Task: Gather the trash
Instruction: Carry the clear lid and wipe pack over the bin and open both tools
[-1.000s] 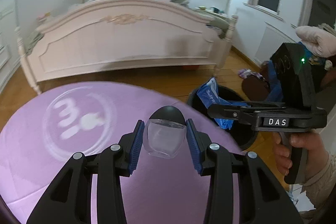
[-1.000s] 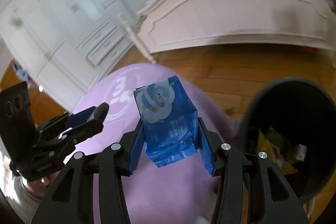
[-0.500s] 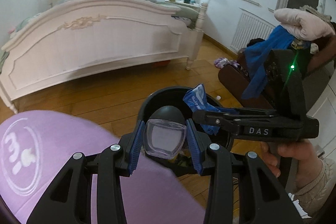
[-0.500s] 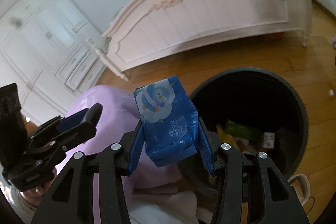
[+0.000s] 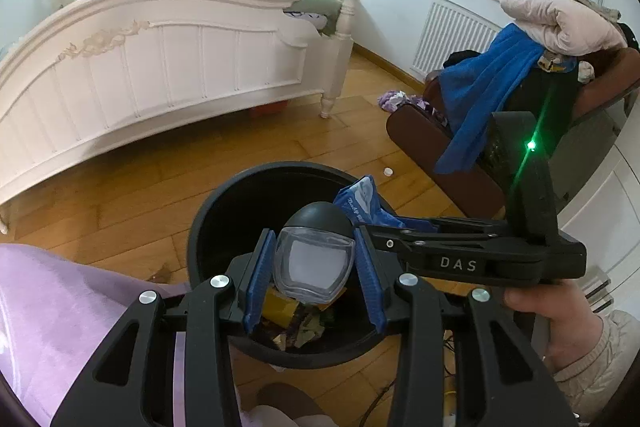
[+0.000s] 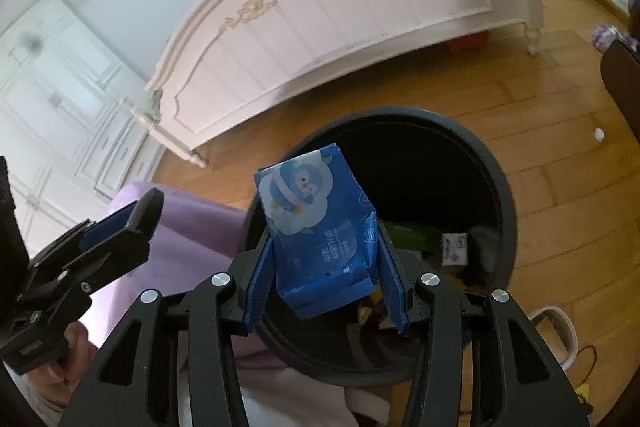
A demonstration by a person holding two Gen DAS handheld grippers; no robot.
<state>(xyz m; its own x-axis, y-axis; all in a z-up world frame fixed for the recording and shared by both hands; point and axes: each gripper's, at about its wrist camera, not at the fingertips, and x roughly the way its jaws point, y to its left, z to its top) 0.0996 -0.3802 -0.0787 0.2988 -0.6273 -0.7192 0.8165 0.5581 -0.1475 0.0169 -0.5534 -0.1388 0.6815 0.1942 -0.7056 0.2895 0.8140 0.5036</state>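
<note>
Trash, two pieces in transit, catalogued from largest item down. Bed (image 5: 160,67): white carved footboard, standing beyond the bin on the wooden floor (image 5: 200,167). Purple cushion (image 5: 60,307): low, beside the bin's near-left side. Trash bin (image 5: 208,219): round, black, open-topped, already holding a layer of wrappers and paper scraps at its bottom; judged partly filled, so part of the collection is done. Blue wrapper pack (image 6: 320,231): printed with a penguin figure, clamped at its lower sides by the right gripper (image 6: 326,279), pads pressed against both flanks; long axis runs away from the camera and upward, the printed end pointing out over the bin's mouth; its base sits between the pads. Clear plastic cup (image 5: 314,267): small, capped by a dark rounded lid, clamped between the blue pads of the left gripper (image 5: 316,275); its flat clear end faces the camera, the dark domed end points away, axis roughly along the fingers and down toward the bin's interior. Both pieces hang above the open bin, neither yet inside. Remaining, as judged: release each piece into the bin. A small white cap (image 5: 388,171) lies on the floor beyond the bin, possibly still to collect.
</note>
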